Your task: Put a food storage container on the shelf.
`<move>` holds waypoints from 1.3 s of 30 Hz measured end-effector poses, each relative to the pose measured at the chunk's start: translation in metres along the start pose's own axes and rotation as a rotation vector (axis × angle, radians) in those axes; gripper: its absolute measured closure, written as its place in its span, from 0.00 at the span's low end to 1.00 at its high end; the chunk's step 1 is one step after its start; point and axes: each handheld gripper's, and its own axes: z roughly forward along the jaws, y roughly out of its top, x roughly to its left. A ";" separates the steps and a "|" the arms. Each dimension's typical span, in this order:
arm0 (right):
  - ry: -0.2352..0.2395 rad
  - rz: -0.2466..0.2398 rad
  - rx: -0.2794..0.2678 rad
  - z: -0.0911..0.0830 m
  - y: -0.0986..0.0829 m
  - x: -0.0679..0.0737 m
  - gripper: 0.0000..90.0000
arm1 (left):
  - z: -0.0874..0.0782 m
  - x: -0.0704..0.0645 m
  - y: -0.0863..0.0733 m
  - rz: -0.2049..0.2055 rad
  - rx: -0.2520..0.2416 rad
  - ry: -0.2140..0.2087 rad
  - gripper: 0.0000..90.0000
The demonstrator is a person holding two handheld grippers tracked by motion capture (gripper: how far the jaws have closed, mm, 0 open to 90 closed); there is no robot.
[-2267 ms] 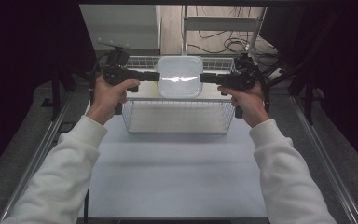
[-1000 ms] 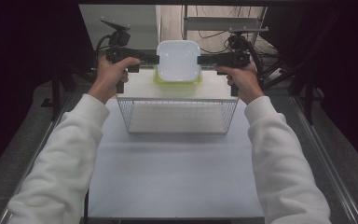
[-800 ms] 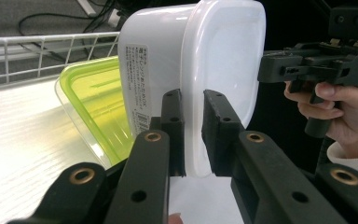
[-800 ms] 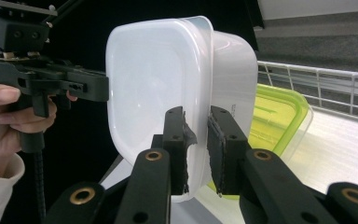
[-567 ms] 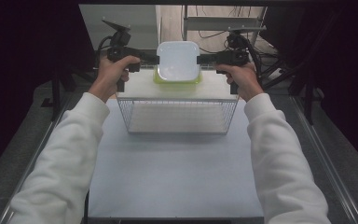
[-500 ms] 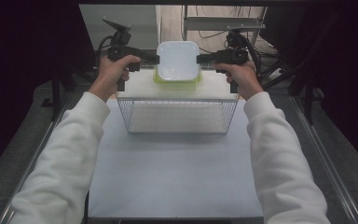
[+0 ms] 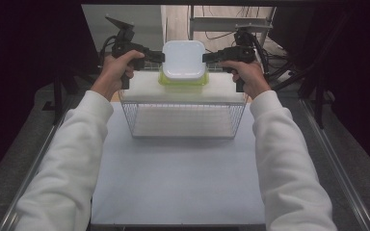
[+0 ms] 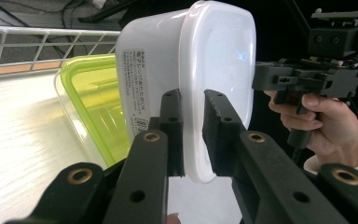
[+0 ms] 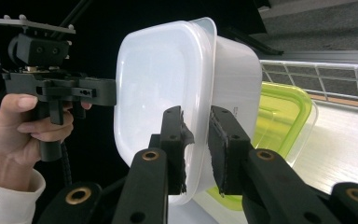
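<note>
Holding a white tub between us, we have the left gripper clamped on its left rim and the right gripper clamped on its right rim, each pair of fingers closed on the thin lip. In the left gripper view the fingers pinch the rim of the tub from both sides, and a printed label runs down the tub's side wall. In the right gripper view the fingers bite the opposite rim of the tub the same way. The tub is lifted above a yellow-green container, which sits on a pale board laid across the top of a wire basket. The basket stands at the far end of the white worktop. Our left hand and right hand grasp the gripper handles, white sleeves reaching in from the near edge.
</note>
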 end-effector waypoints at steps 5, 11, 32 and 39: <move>0.013 0.033 -0.006 0.003 0.002 -0.006 0.82 | 0.003 0.006 0.004 -0.038 -0.011 -0.011 0.86; 0.035 0.087 -0.016 0.008 0.007 -0.016 0.79 | 0.008 0.015 0.010 -0.089 -0.024 -0.029 0.83; 0.030 0.121 -0.031 0.019 0.007 -0.027 0.61 | 0.018 0.018 0.008 -0.056 -0.091 0.009 0.78; 0.001 0.048 -0.086 0.013 0.005 -0.017 0.44 | 0.021 0.012 0.003 0.017 -0.092 0.024 0.50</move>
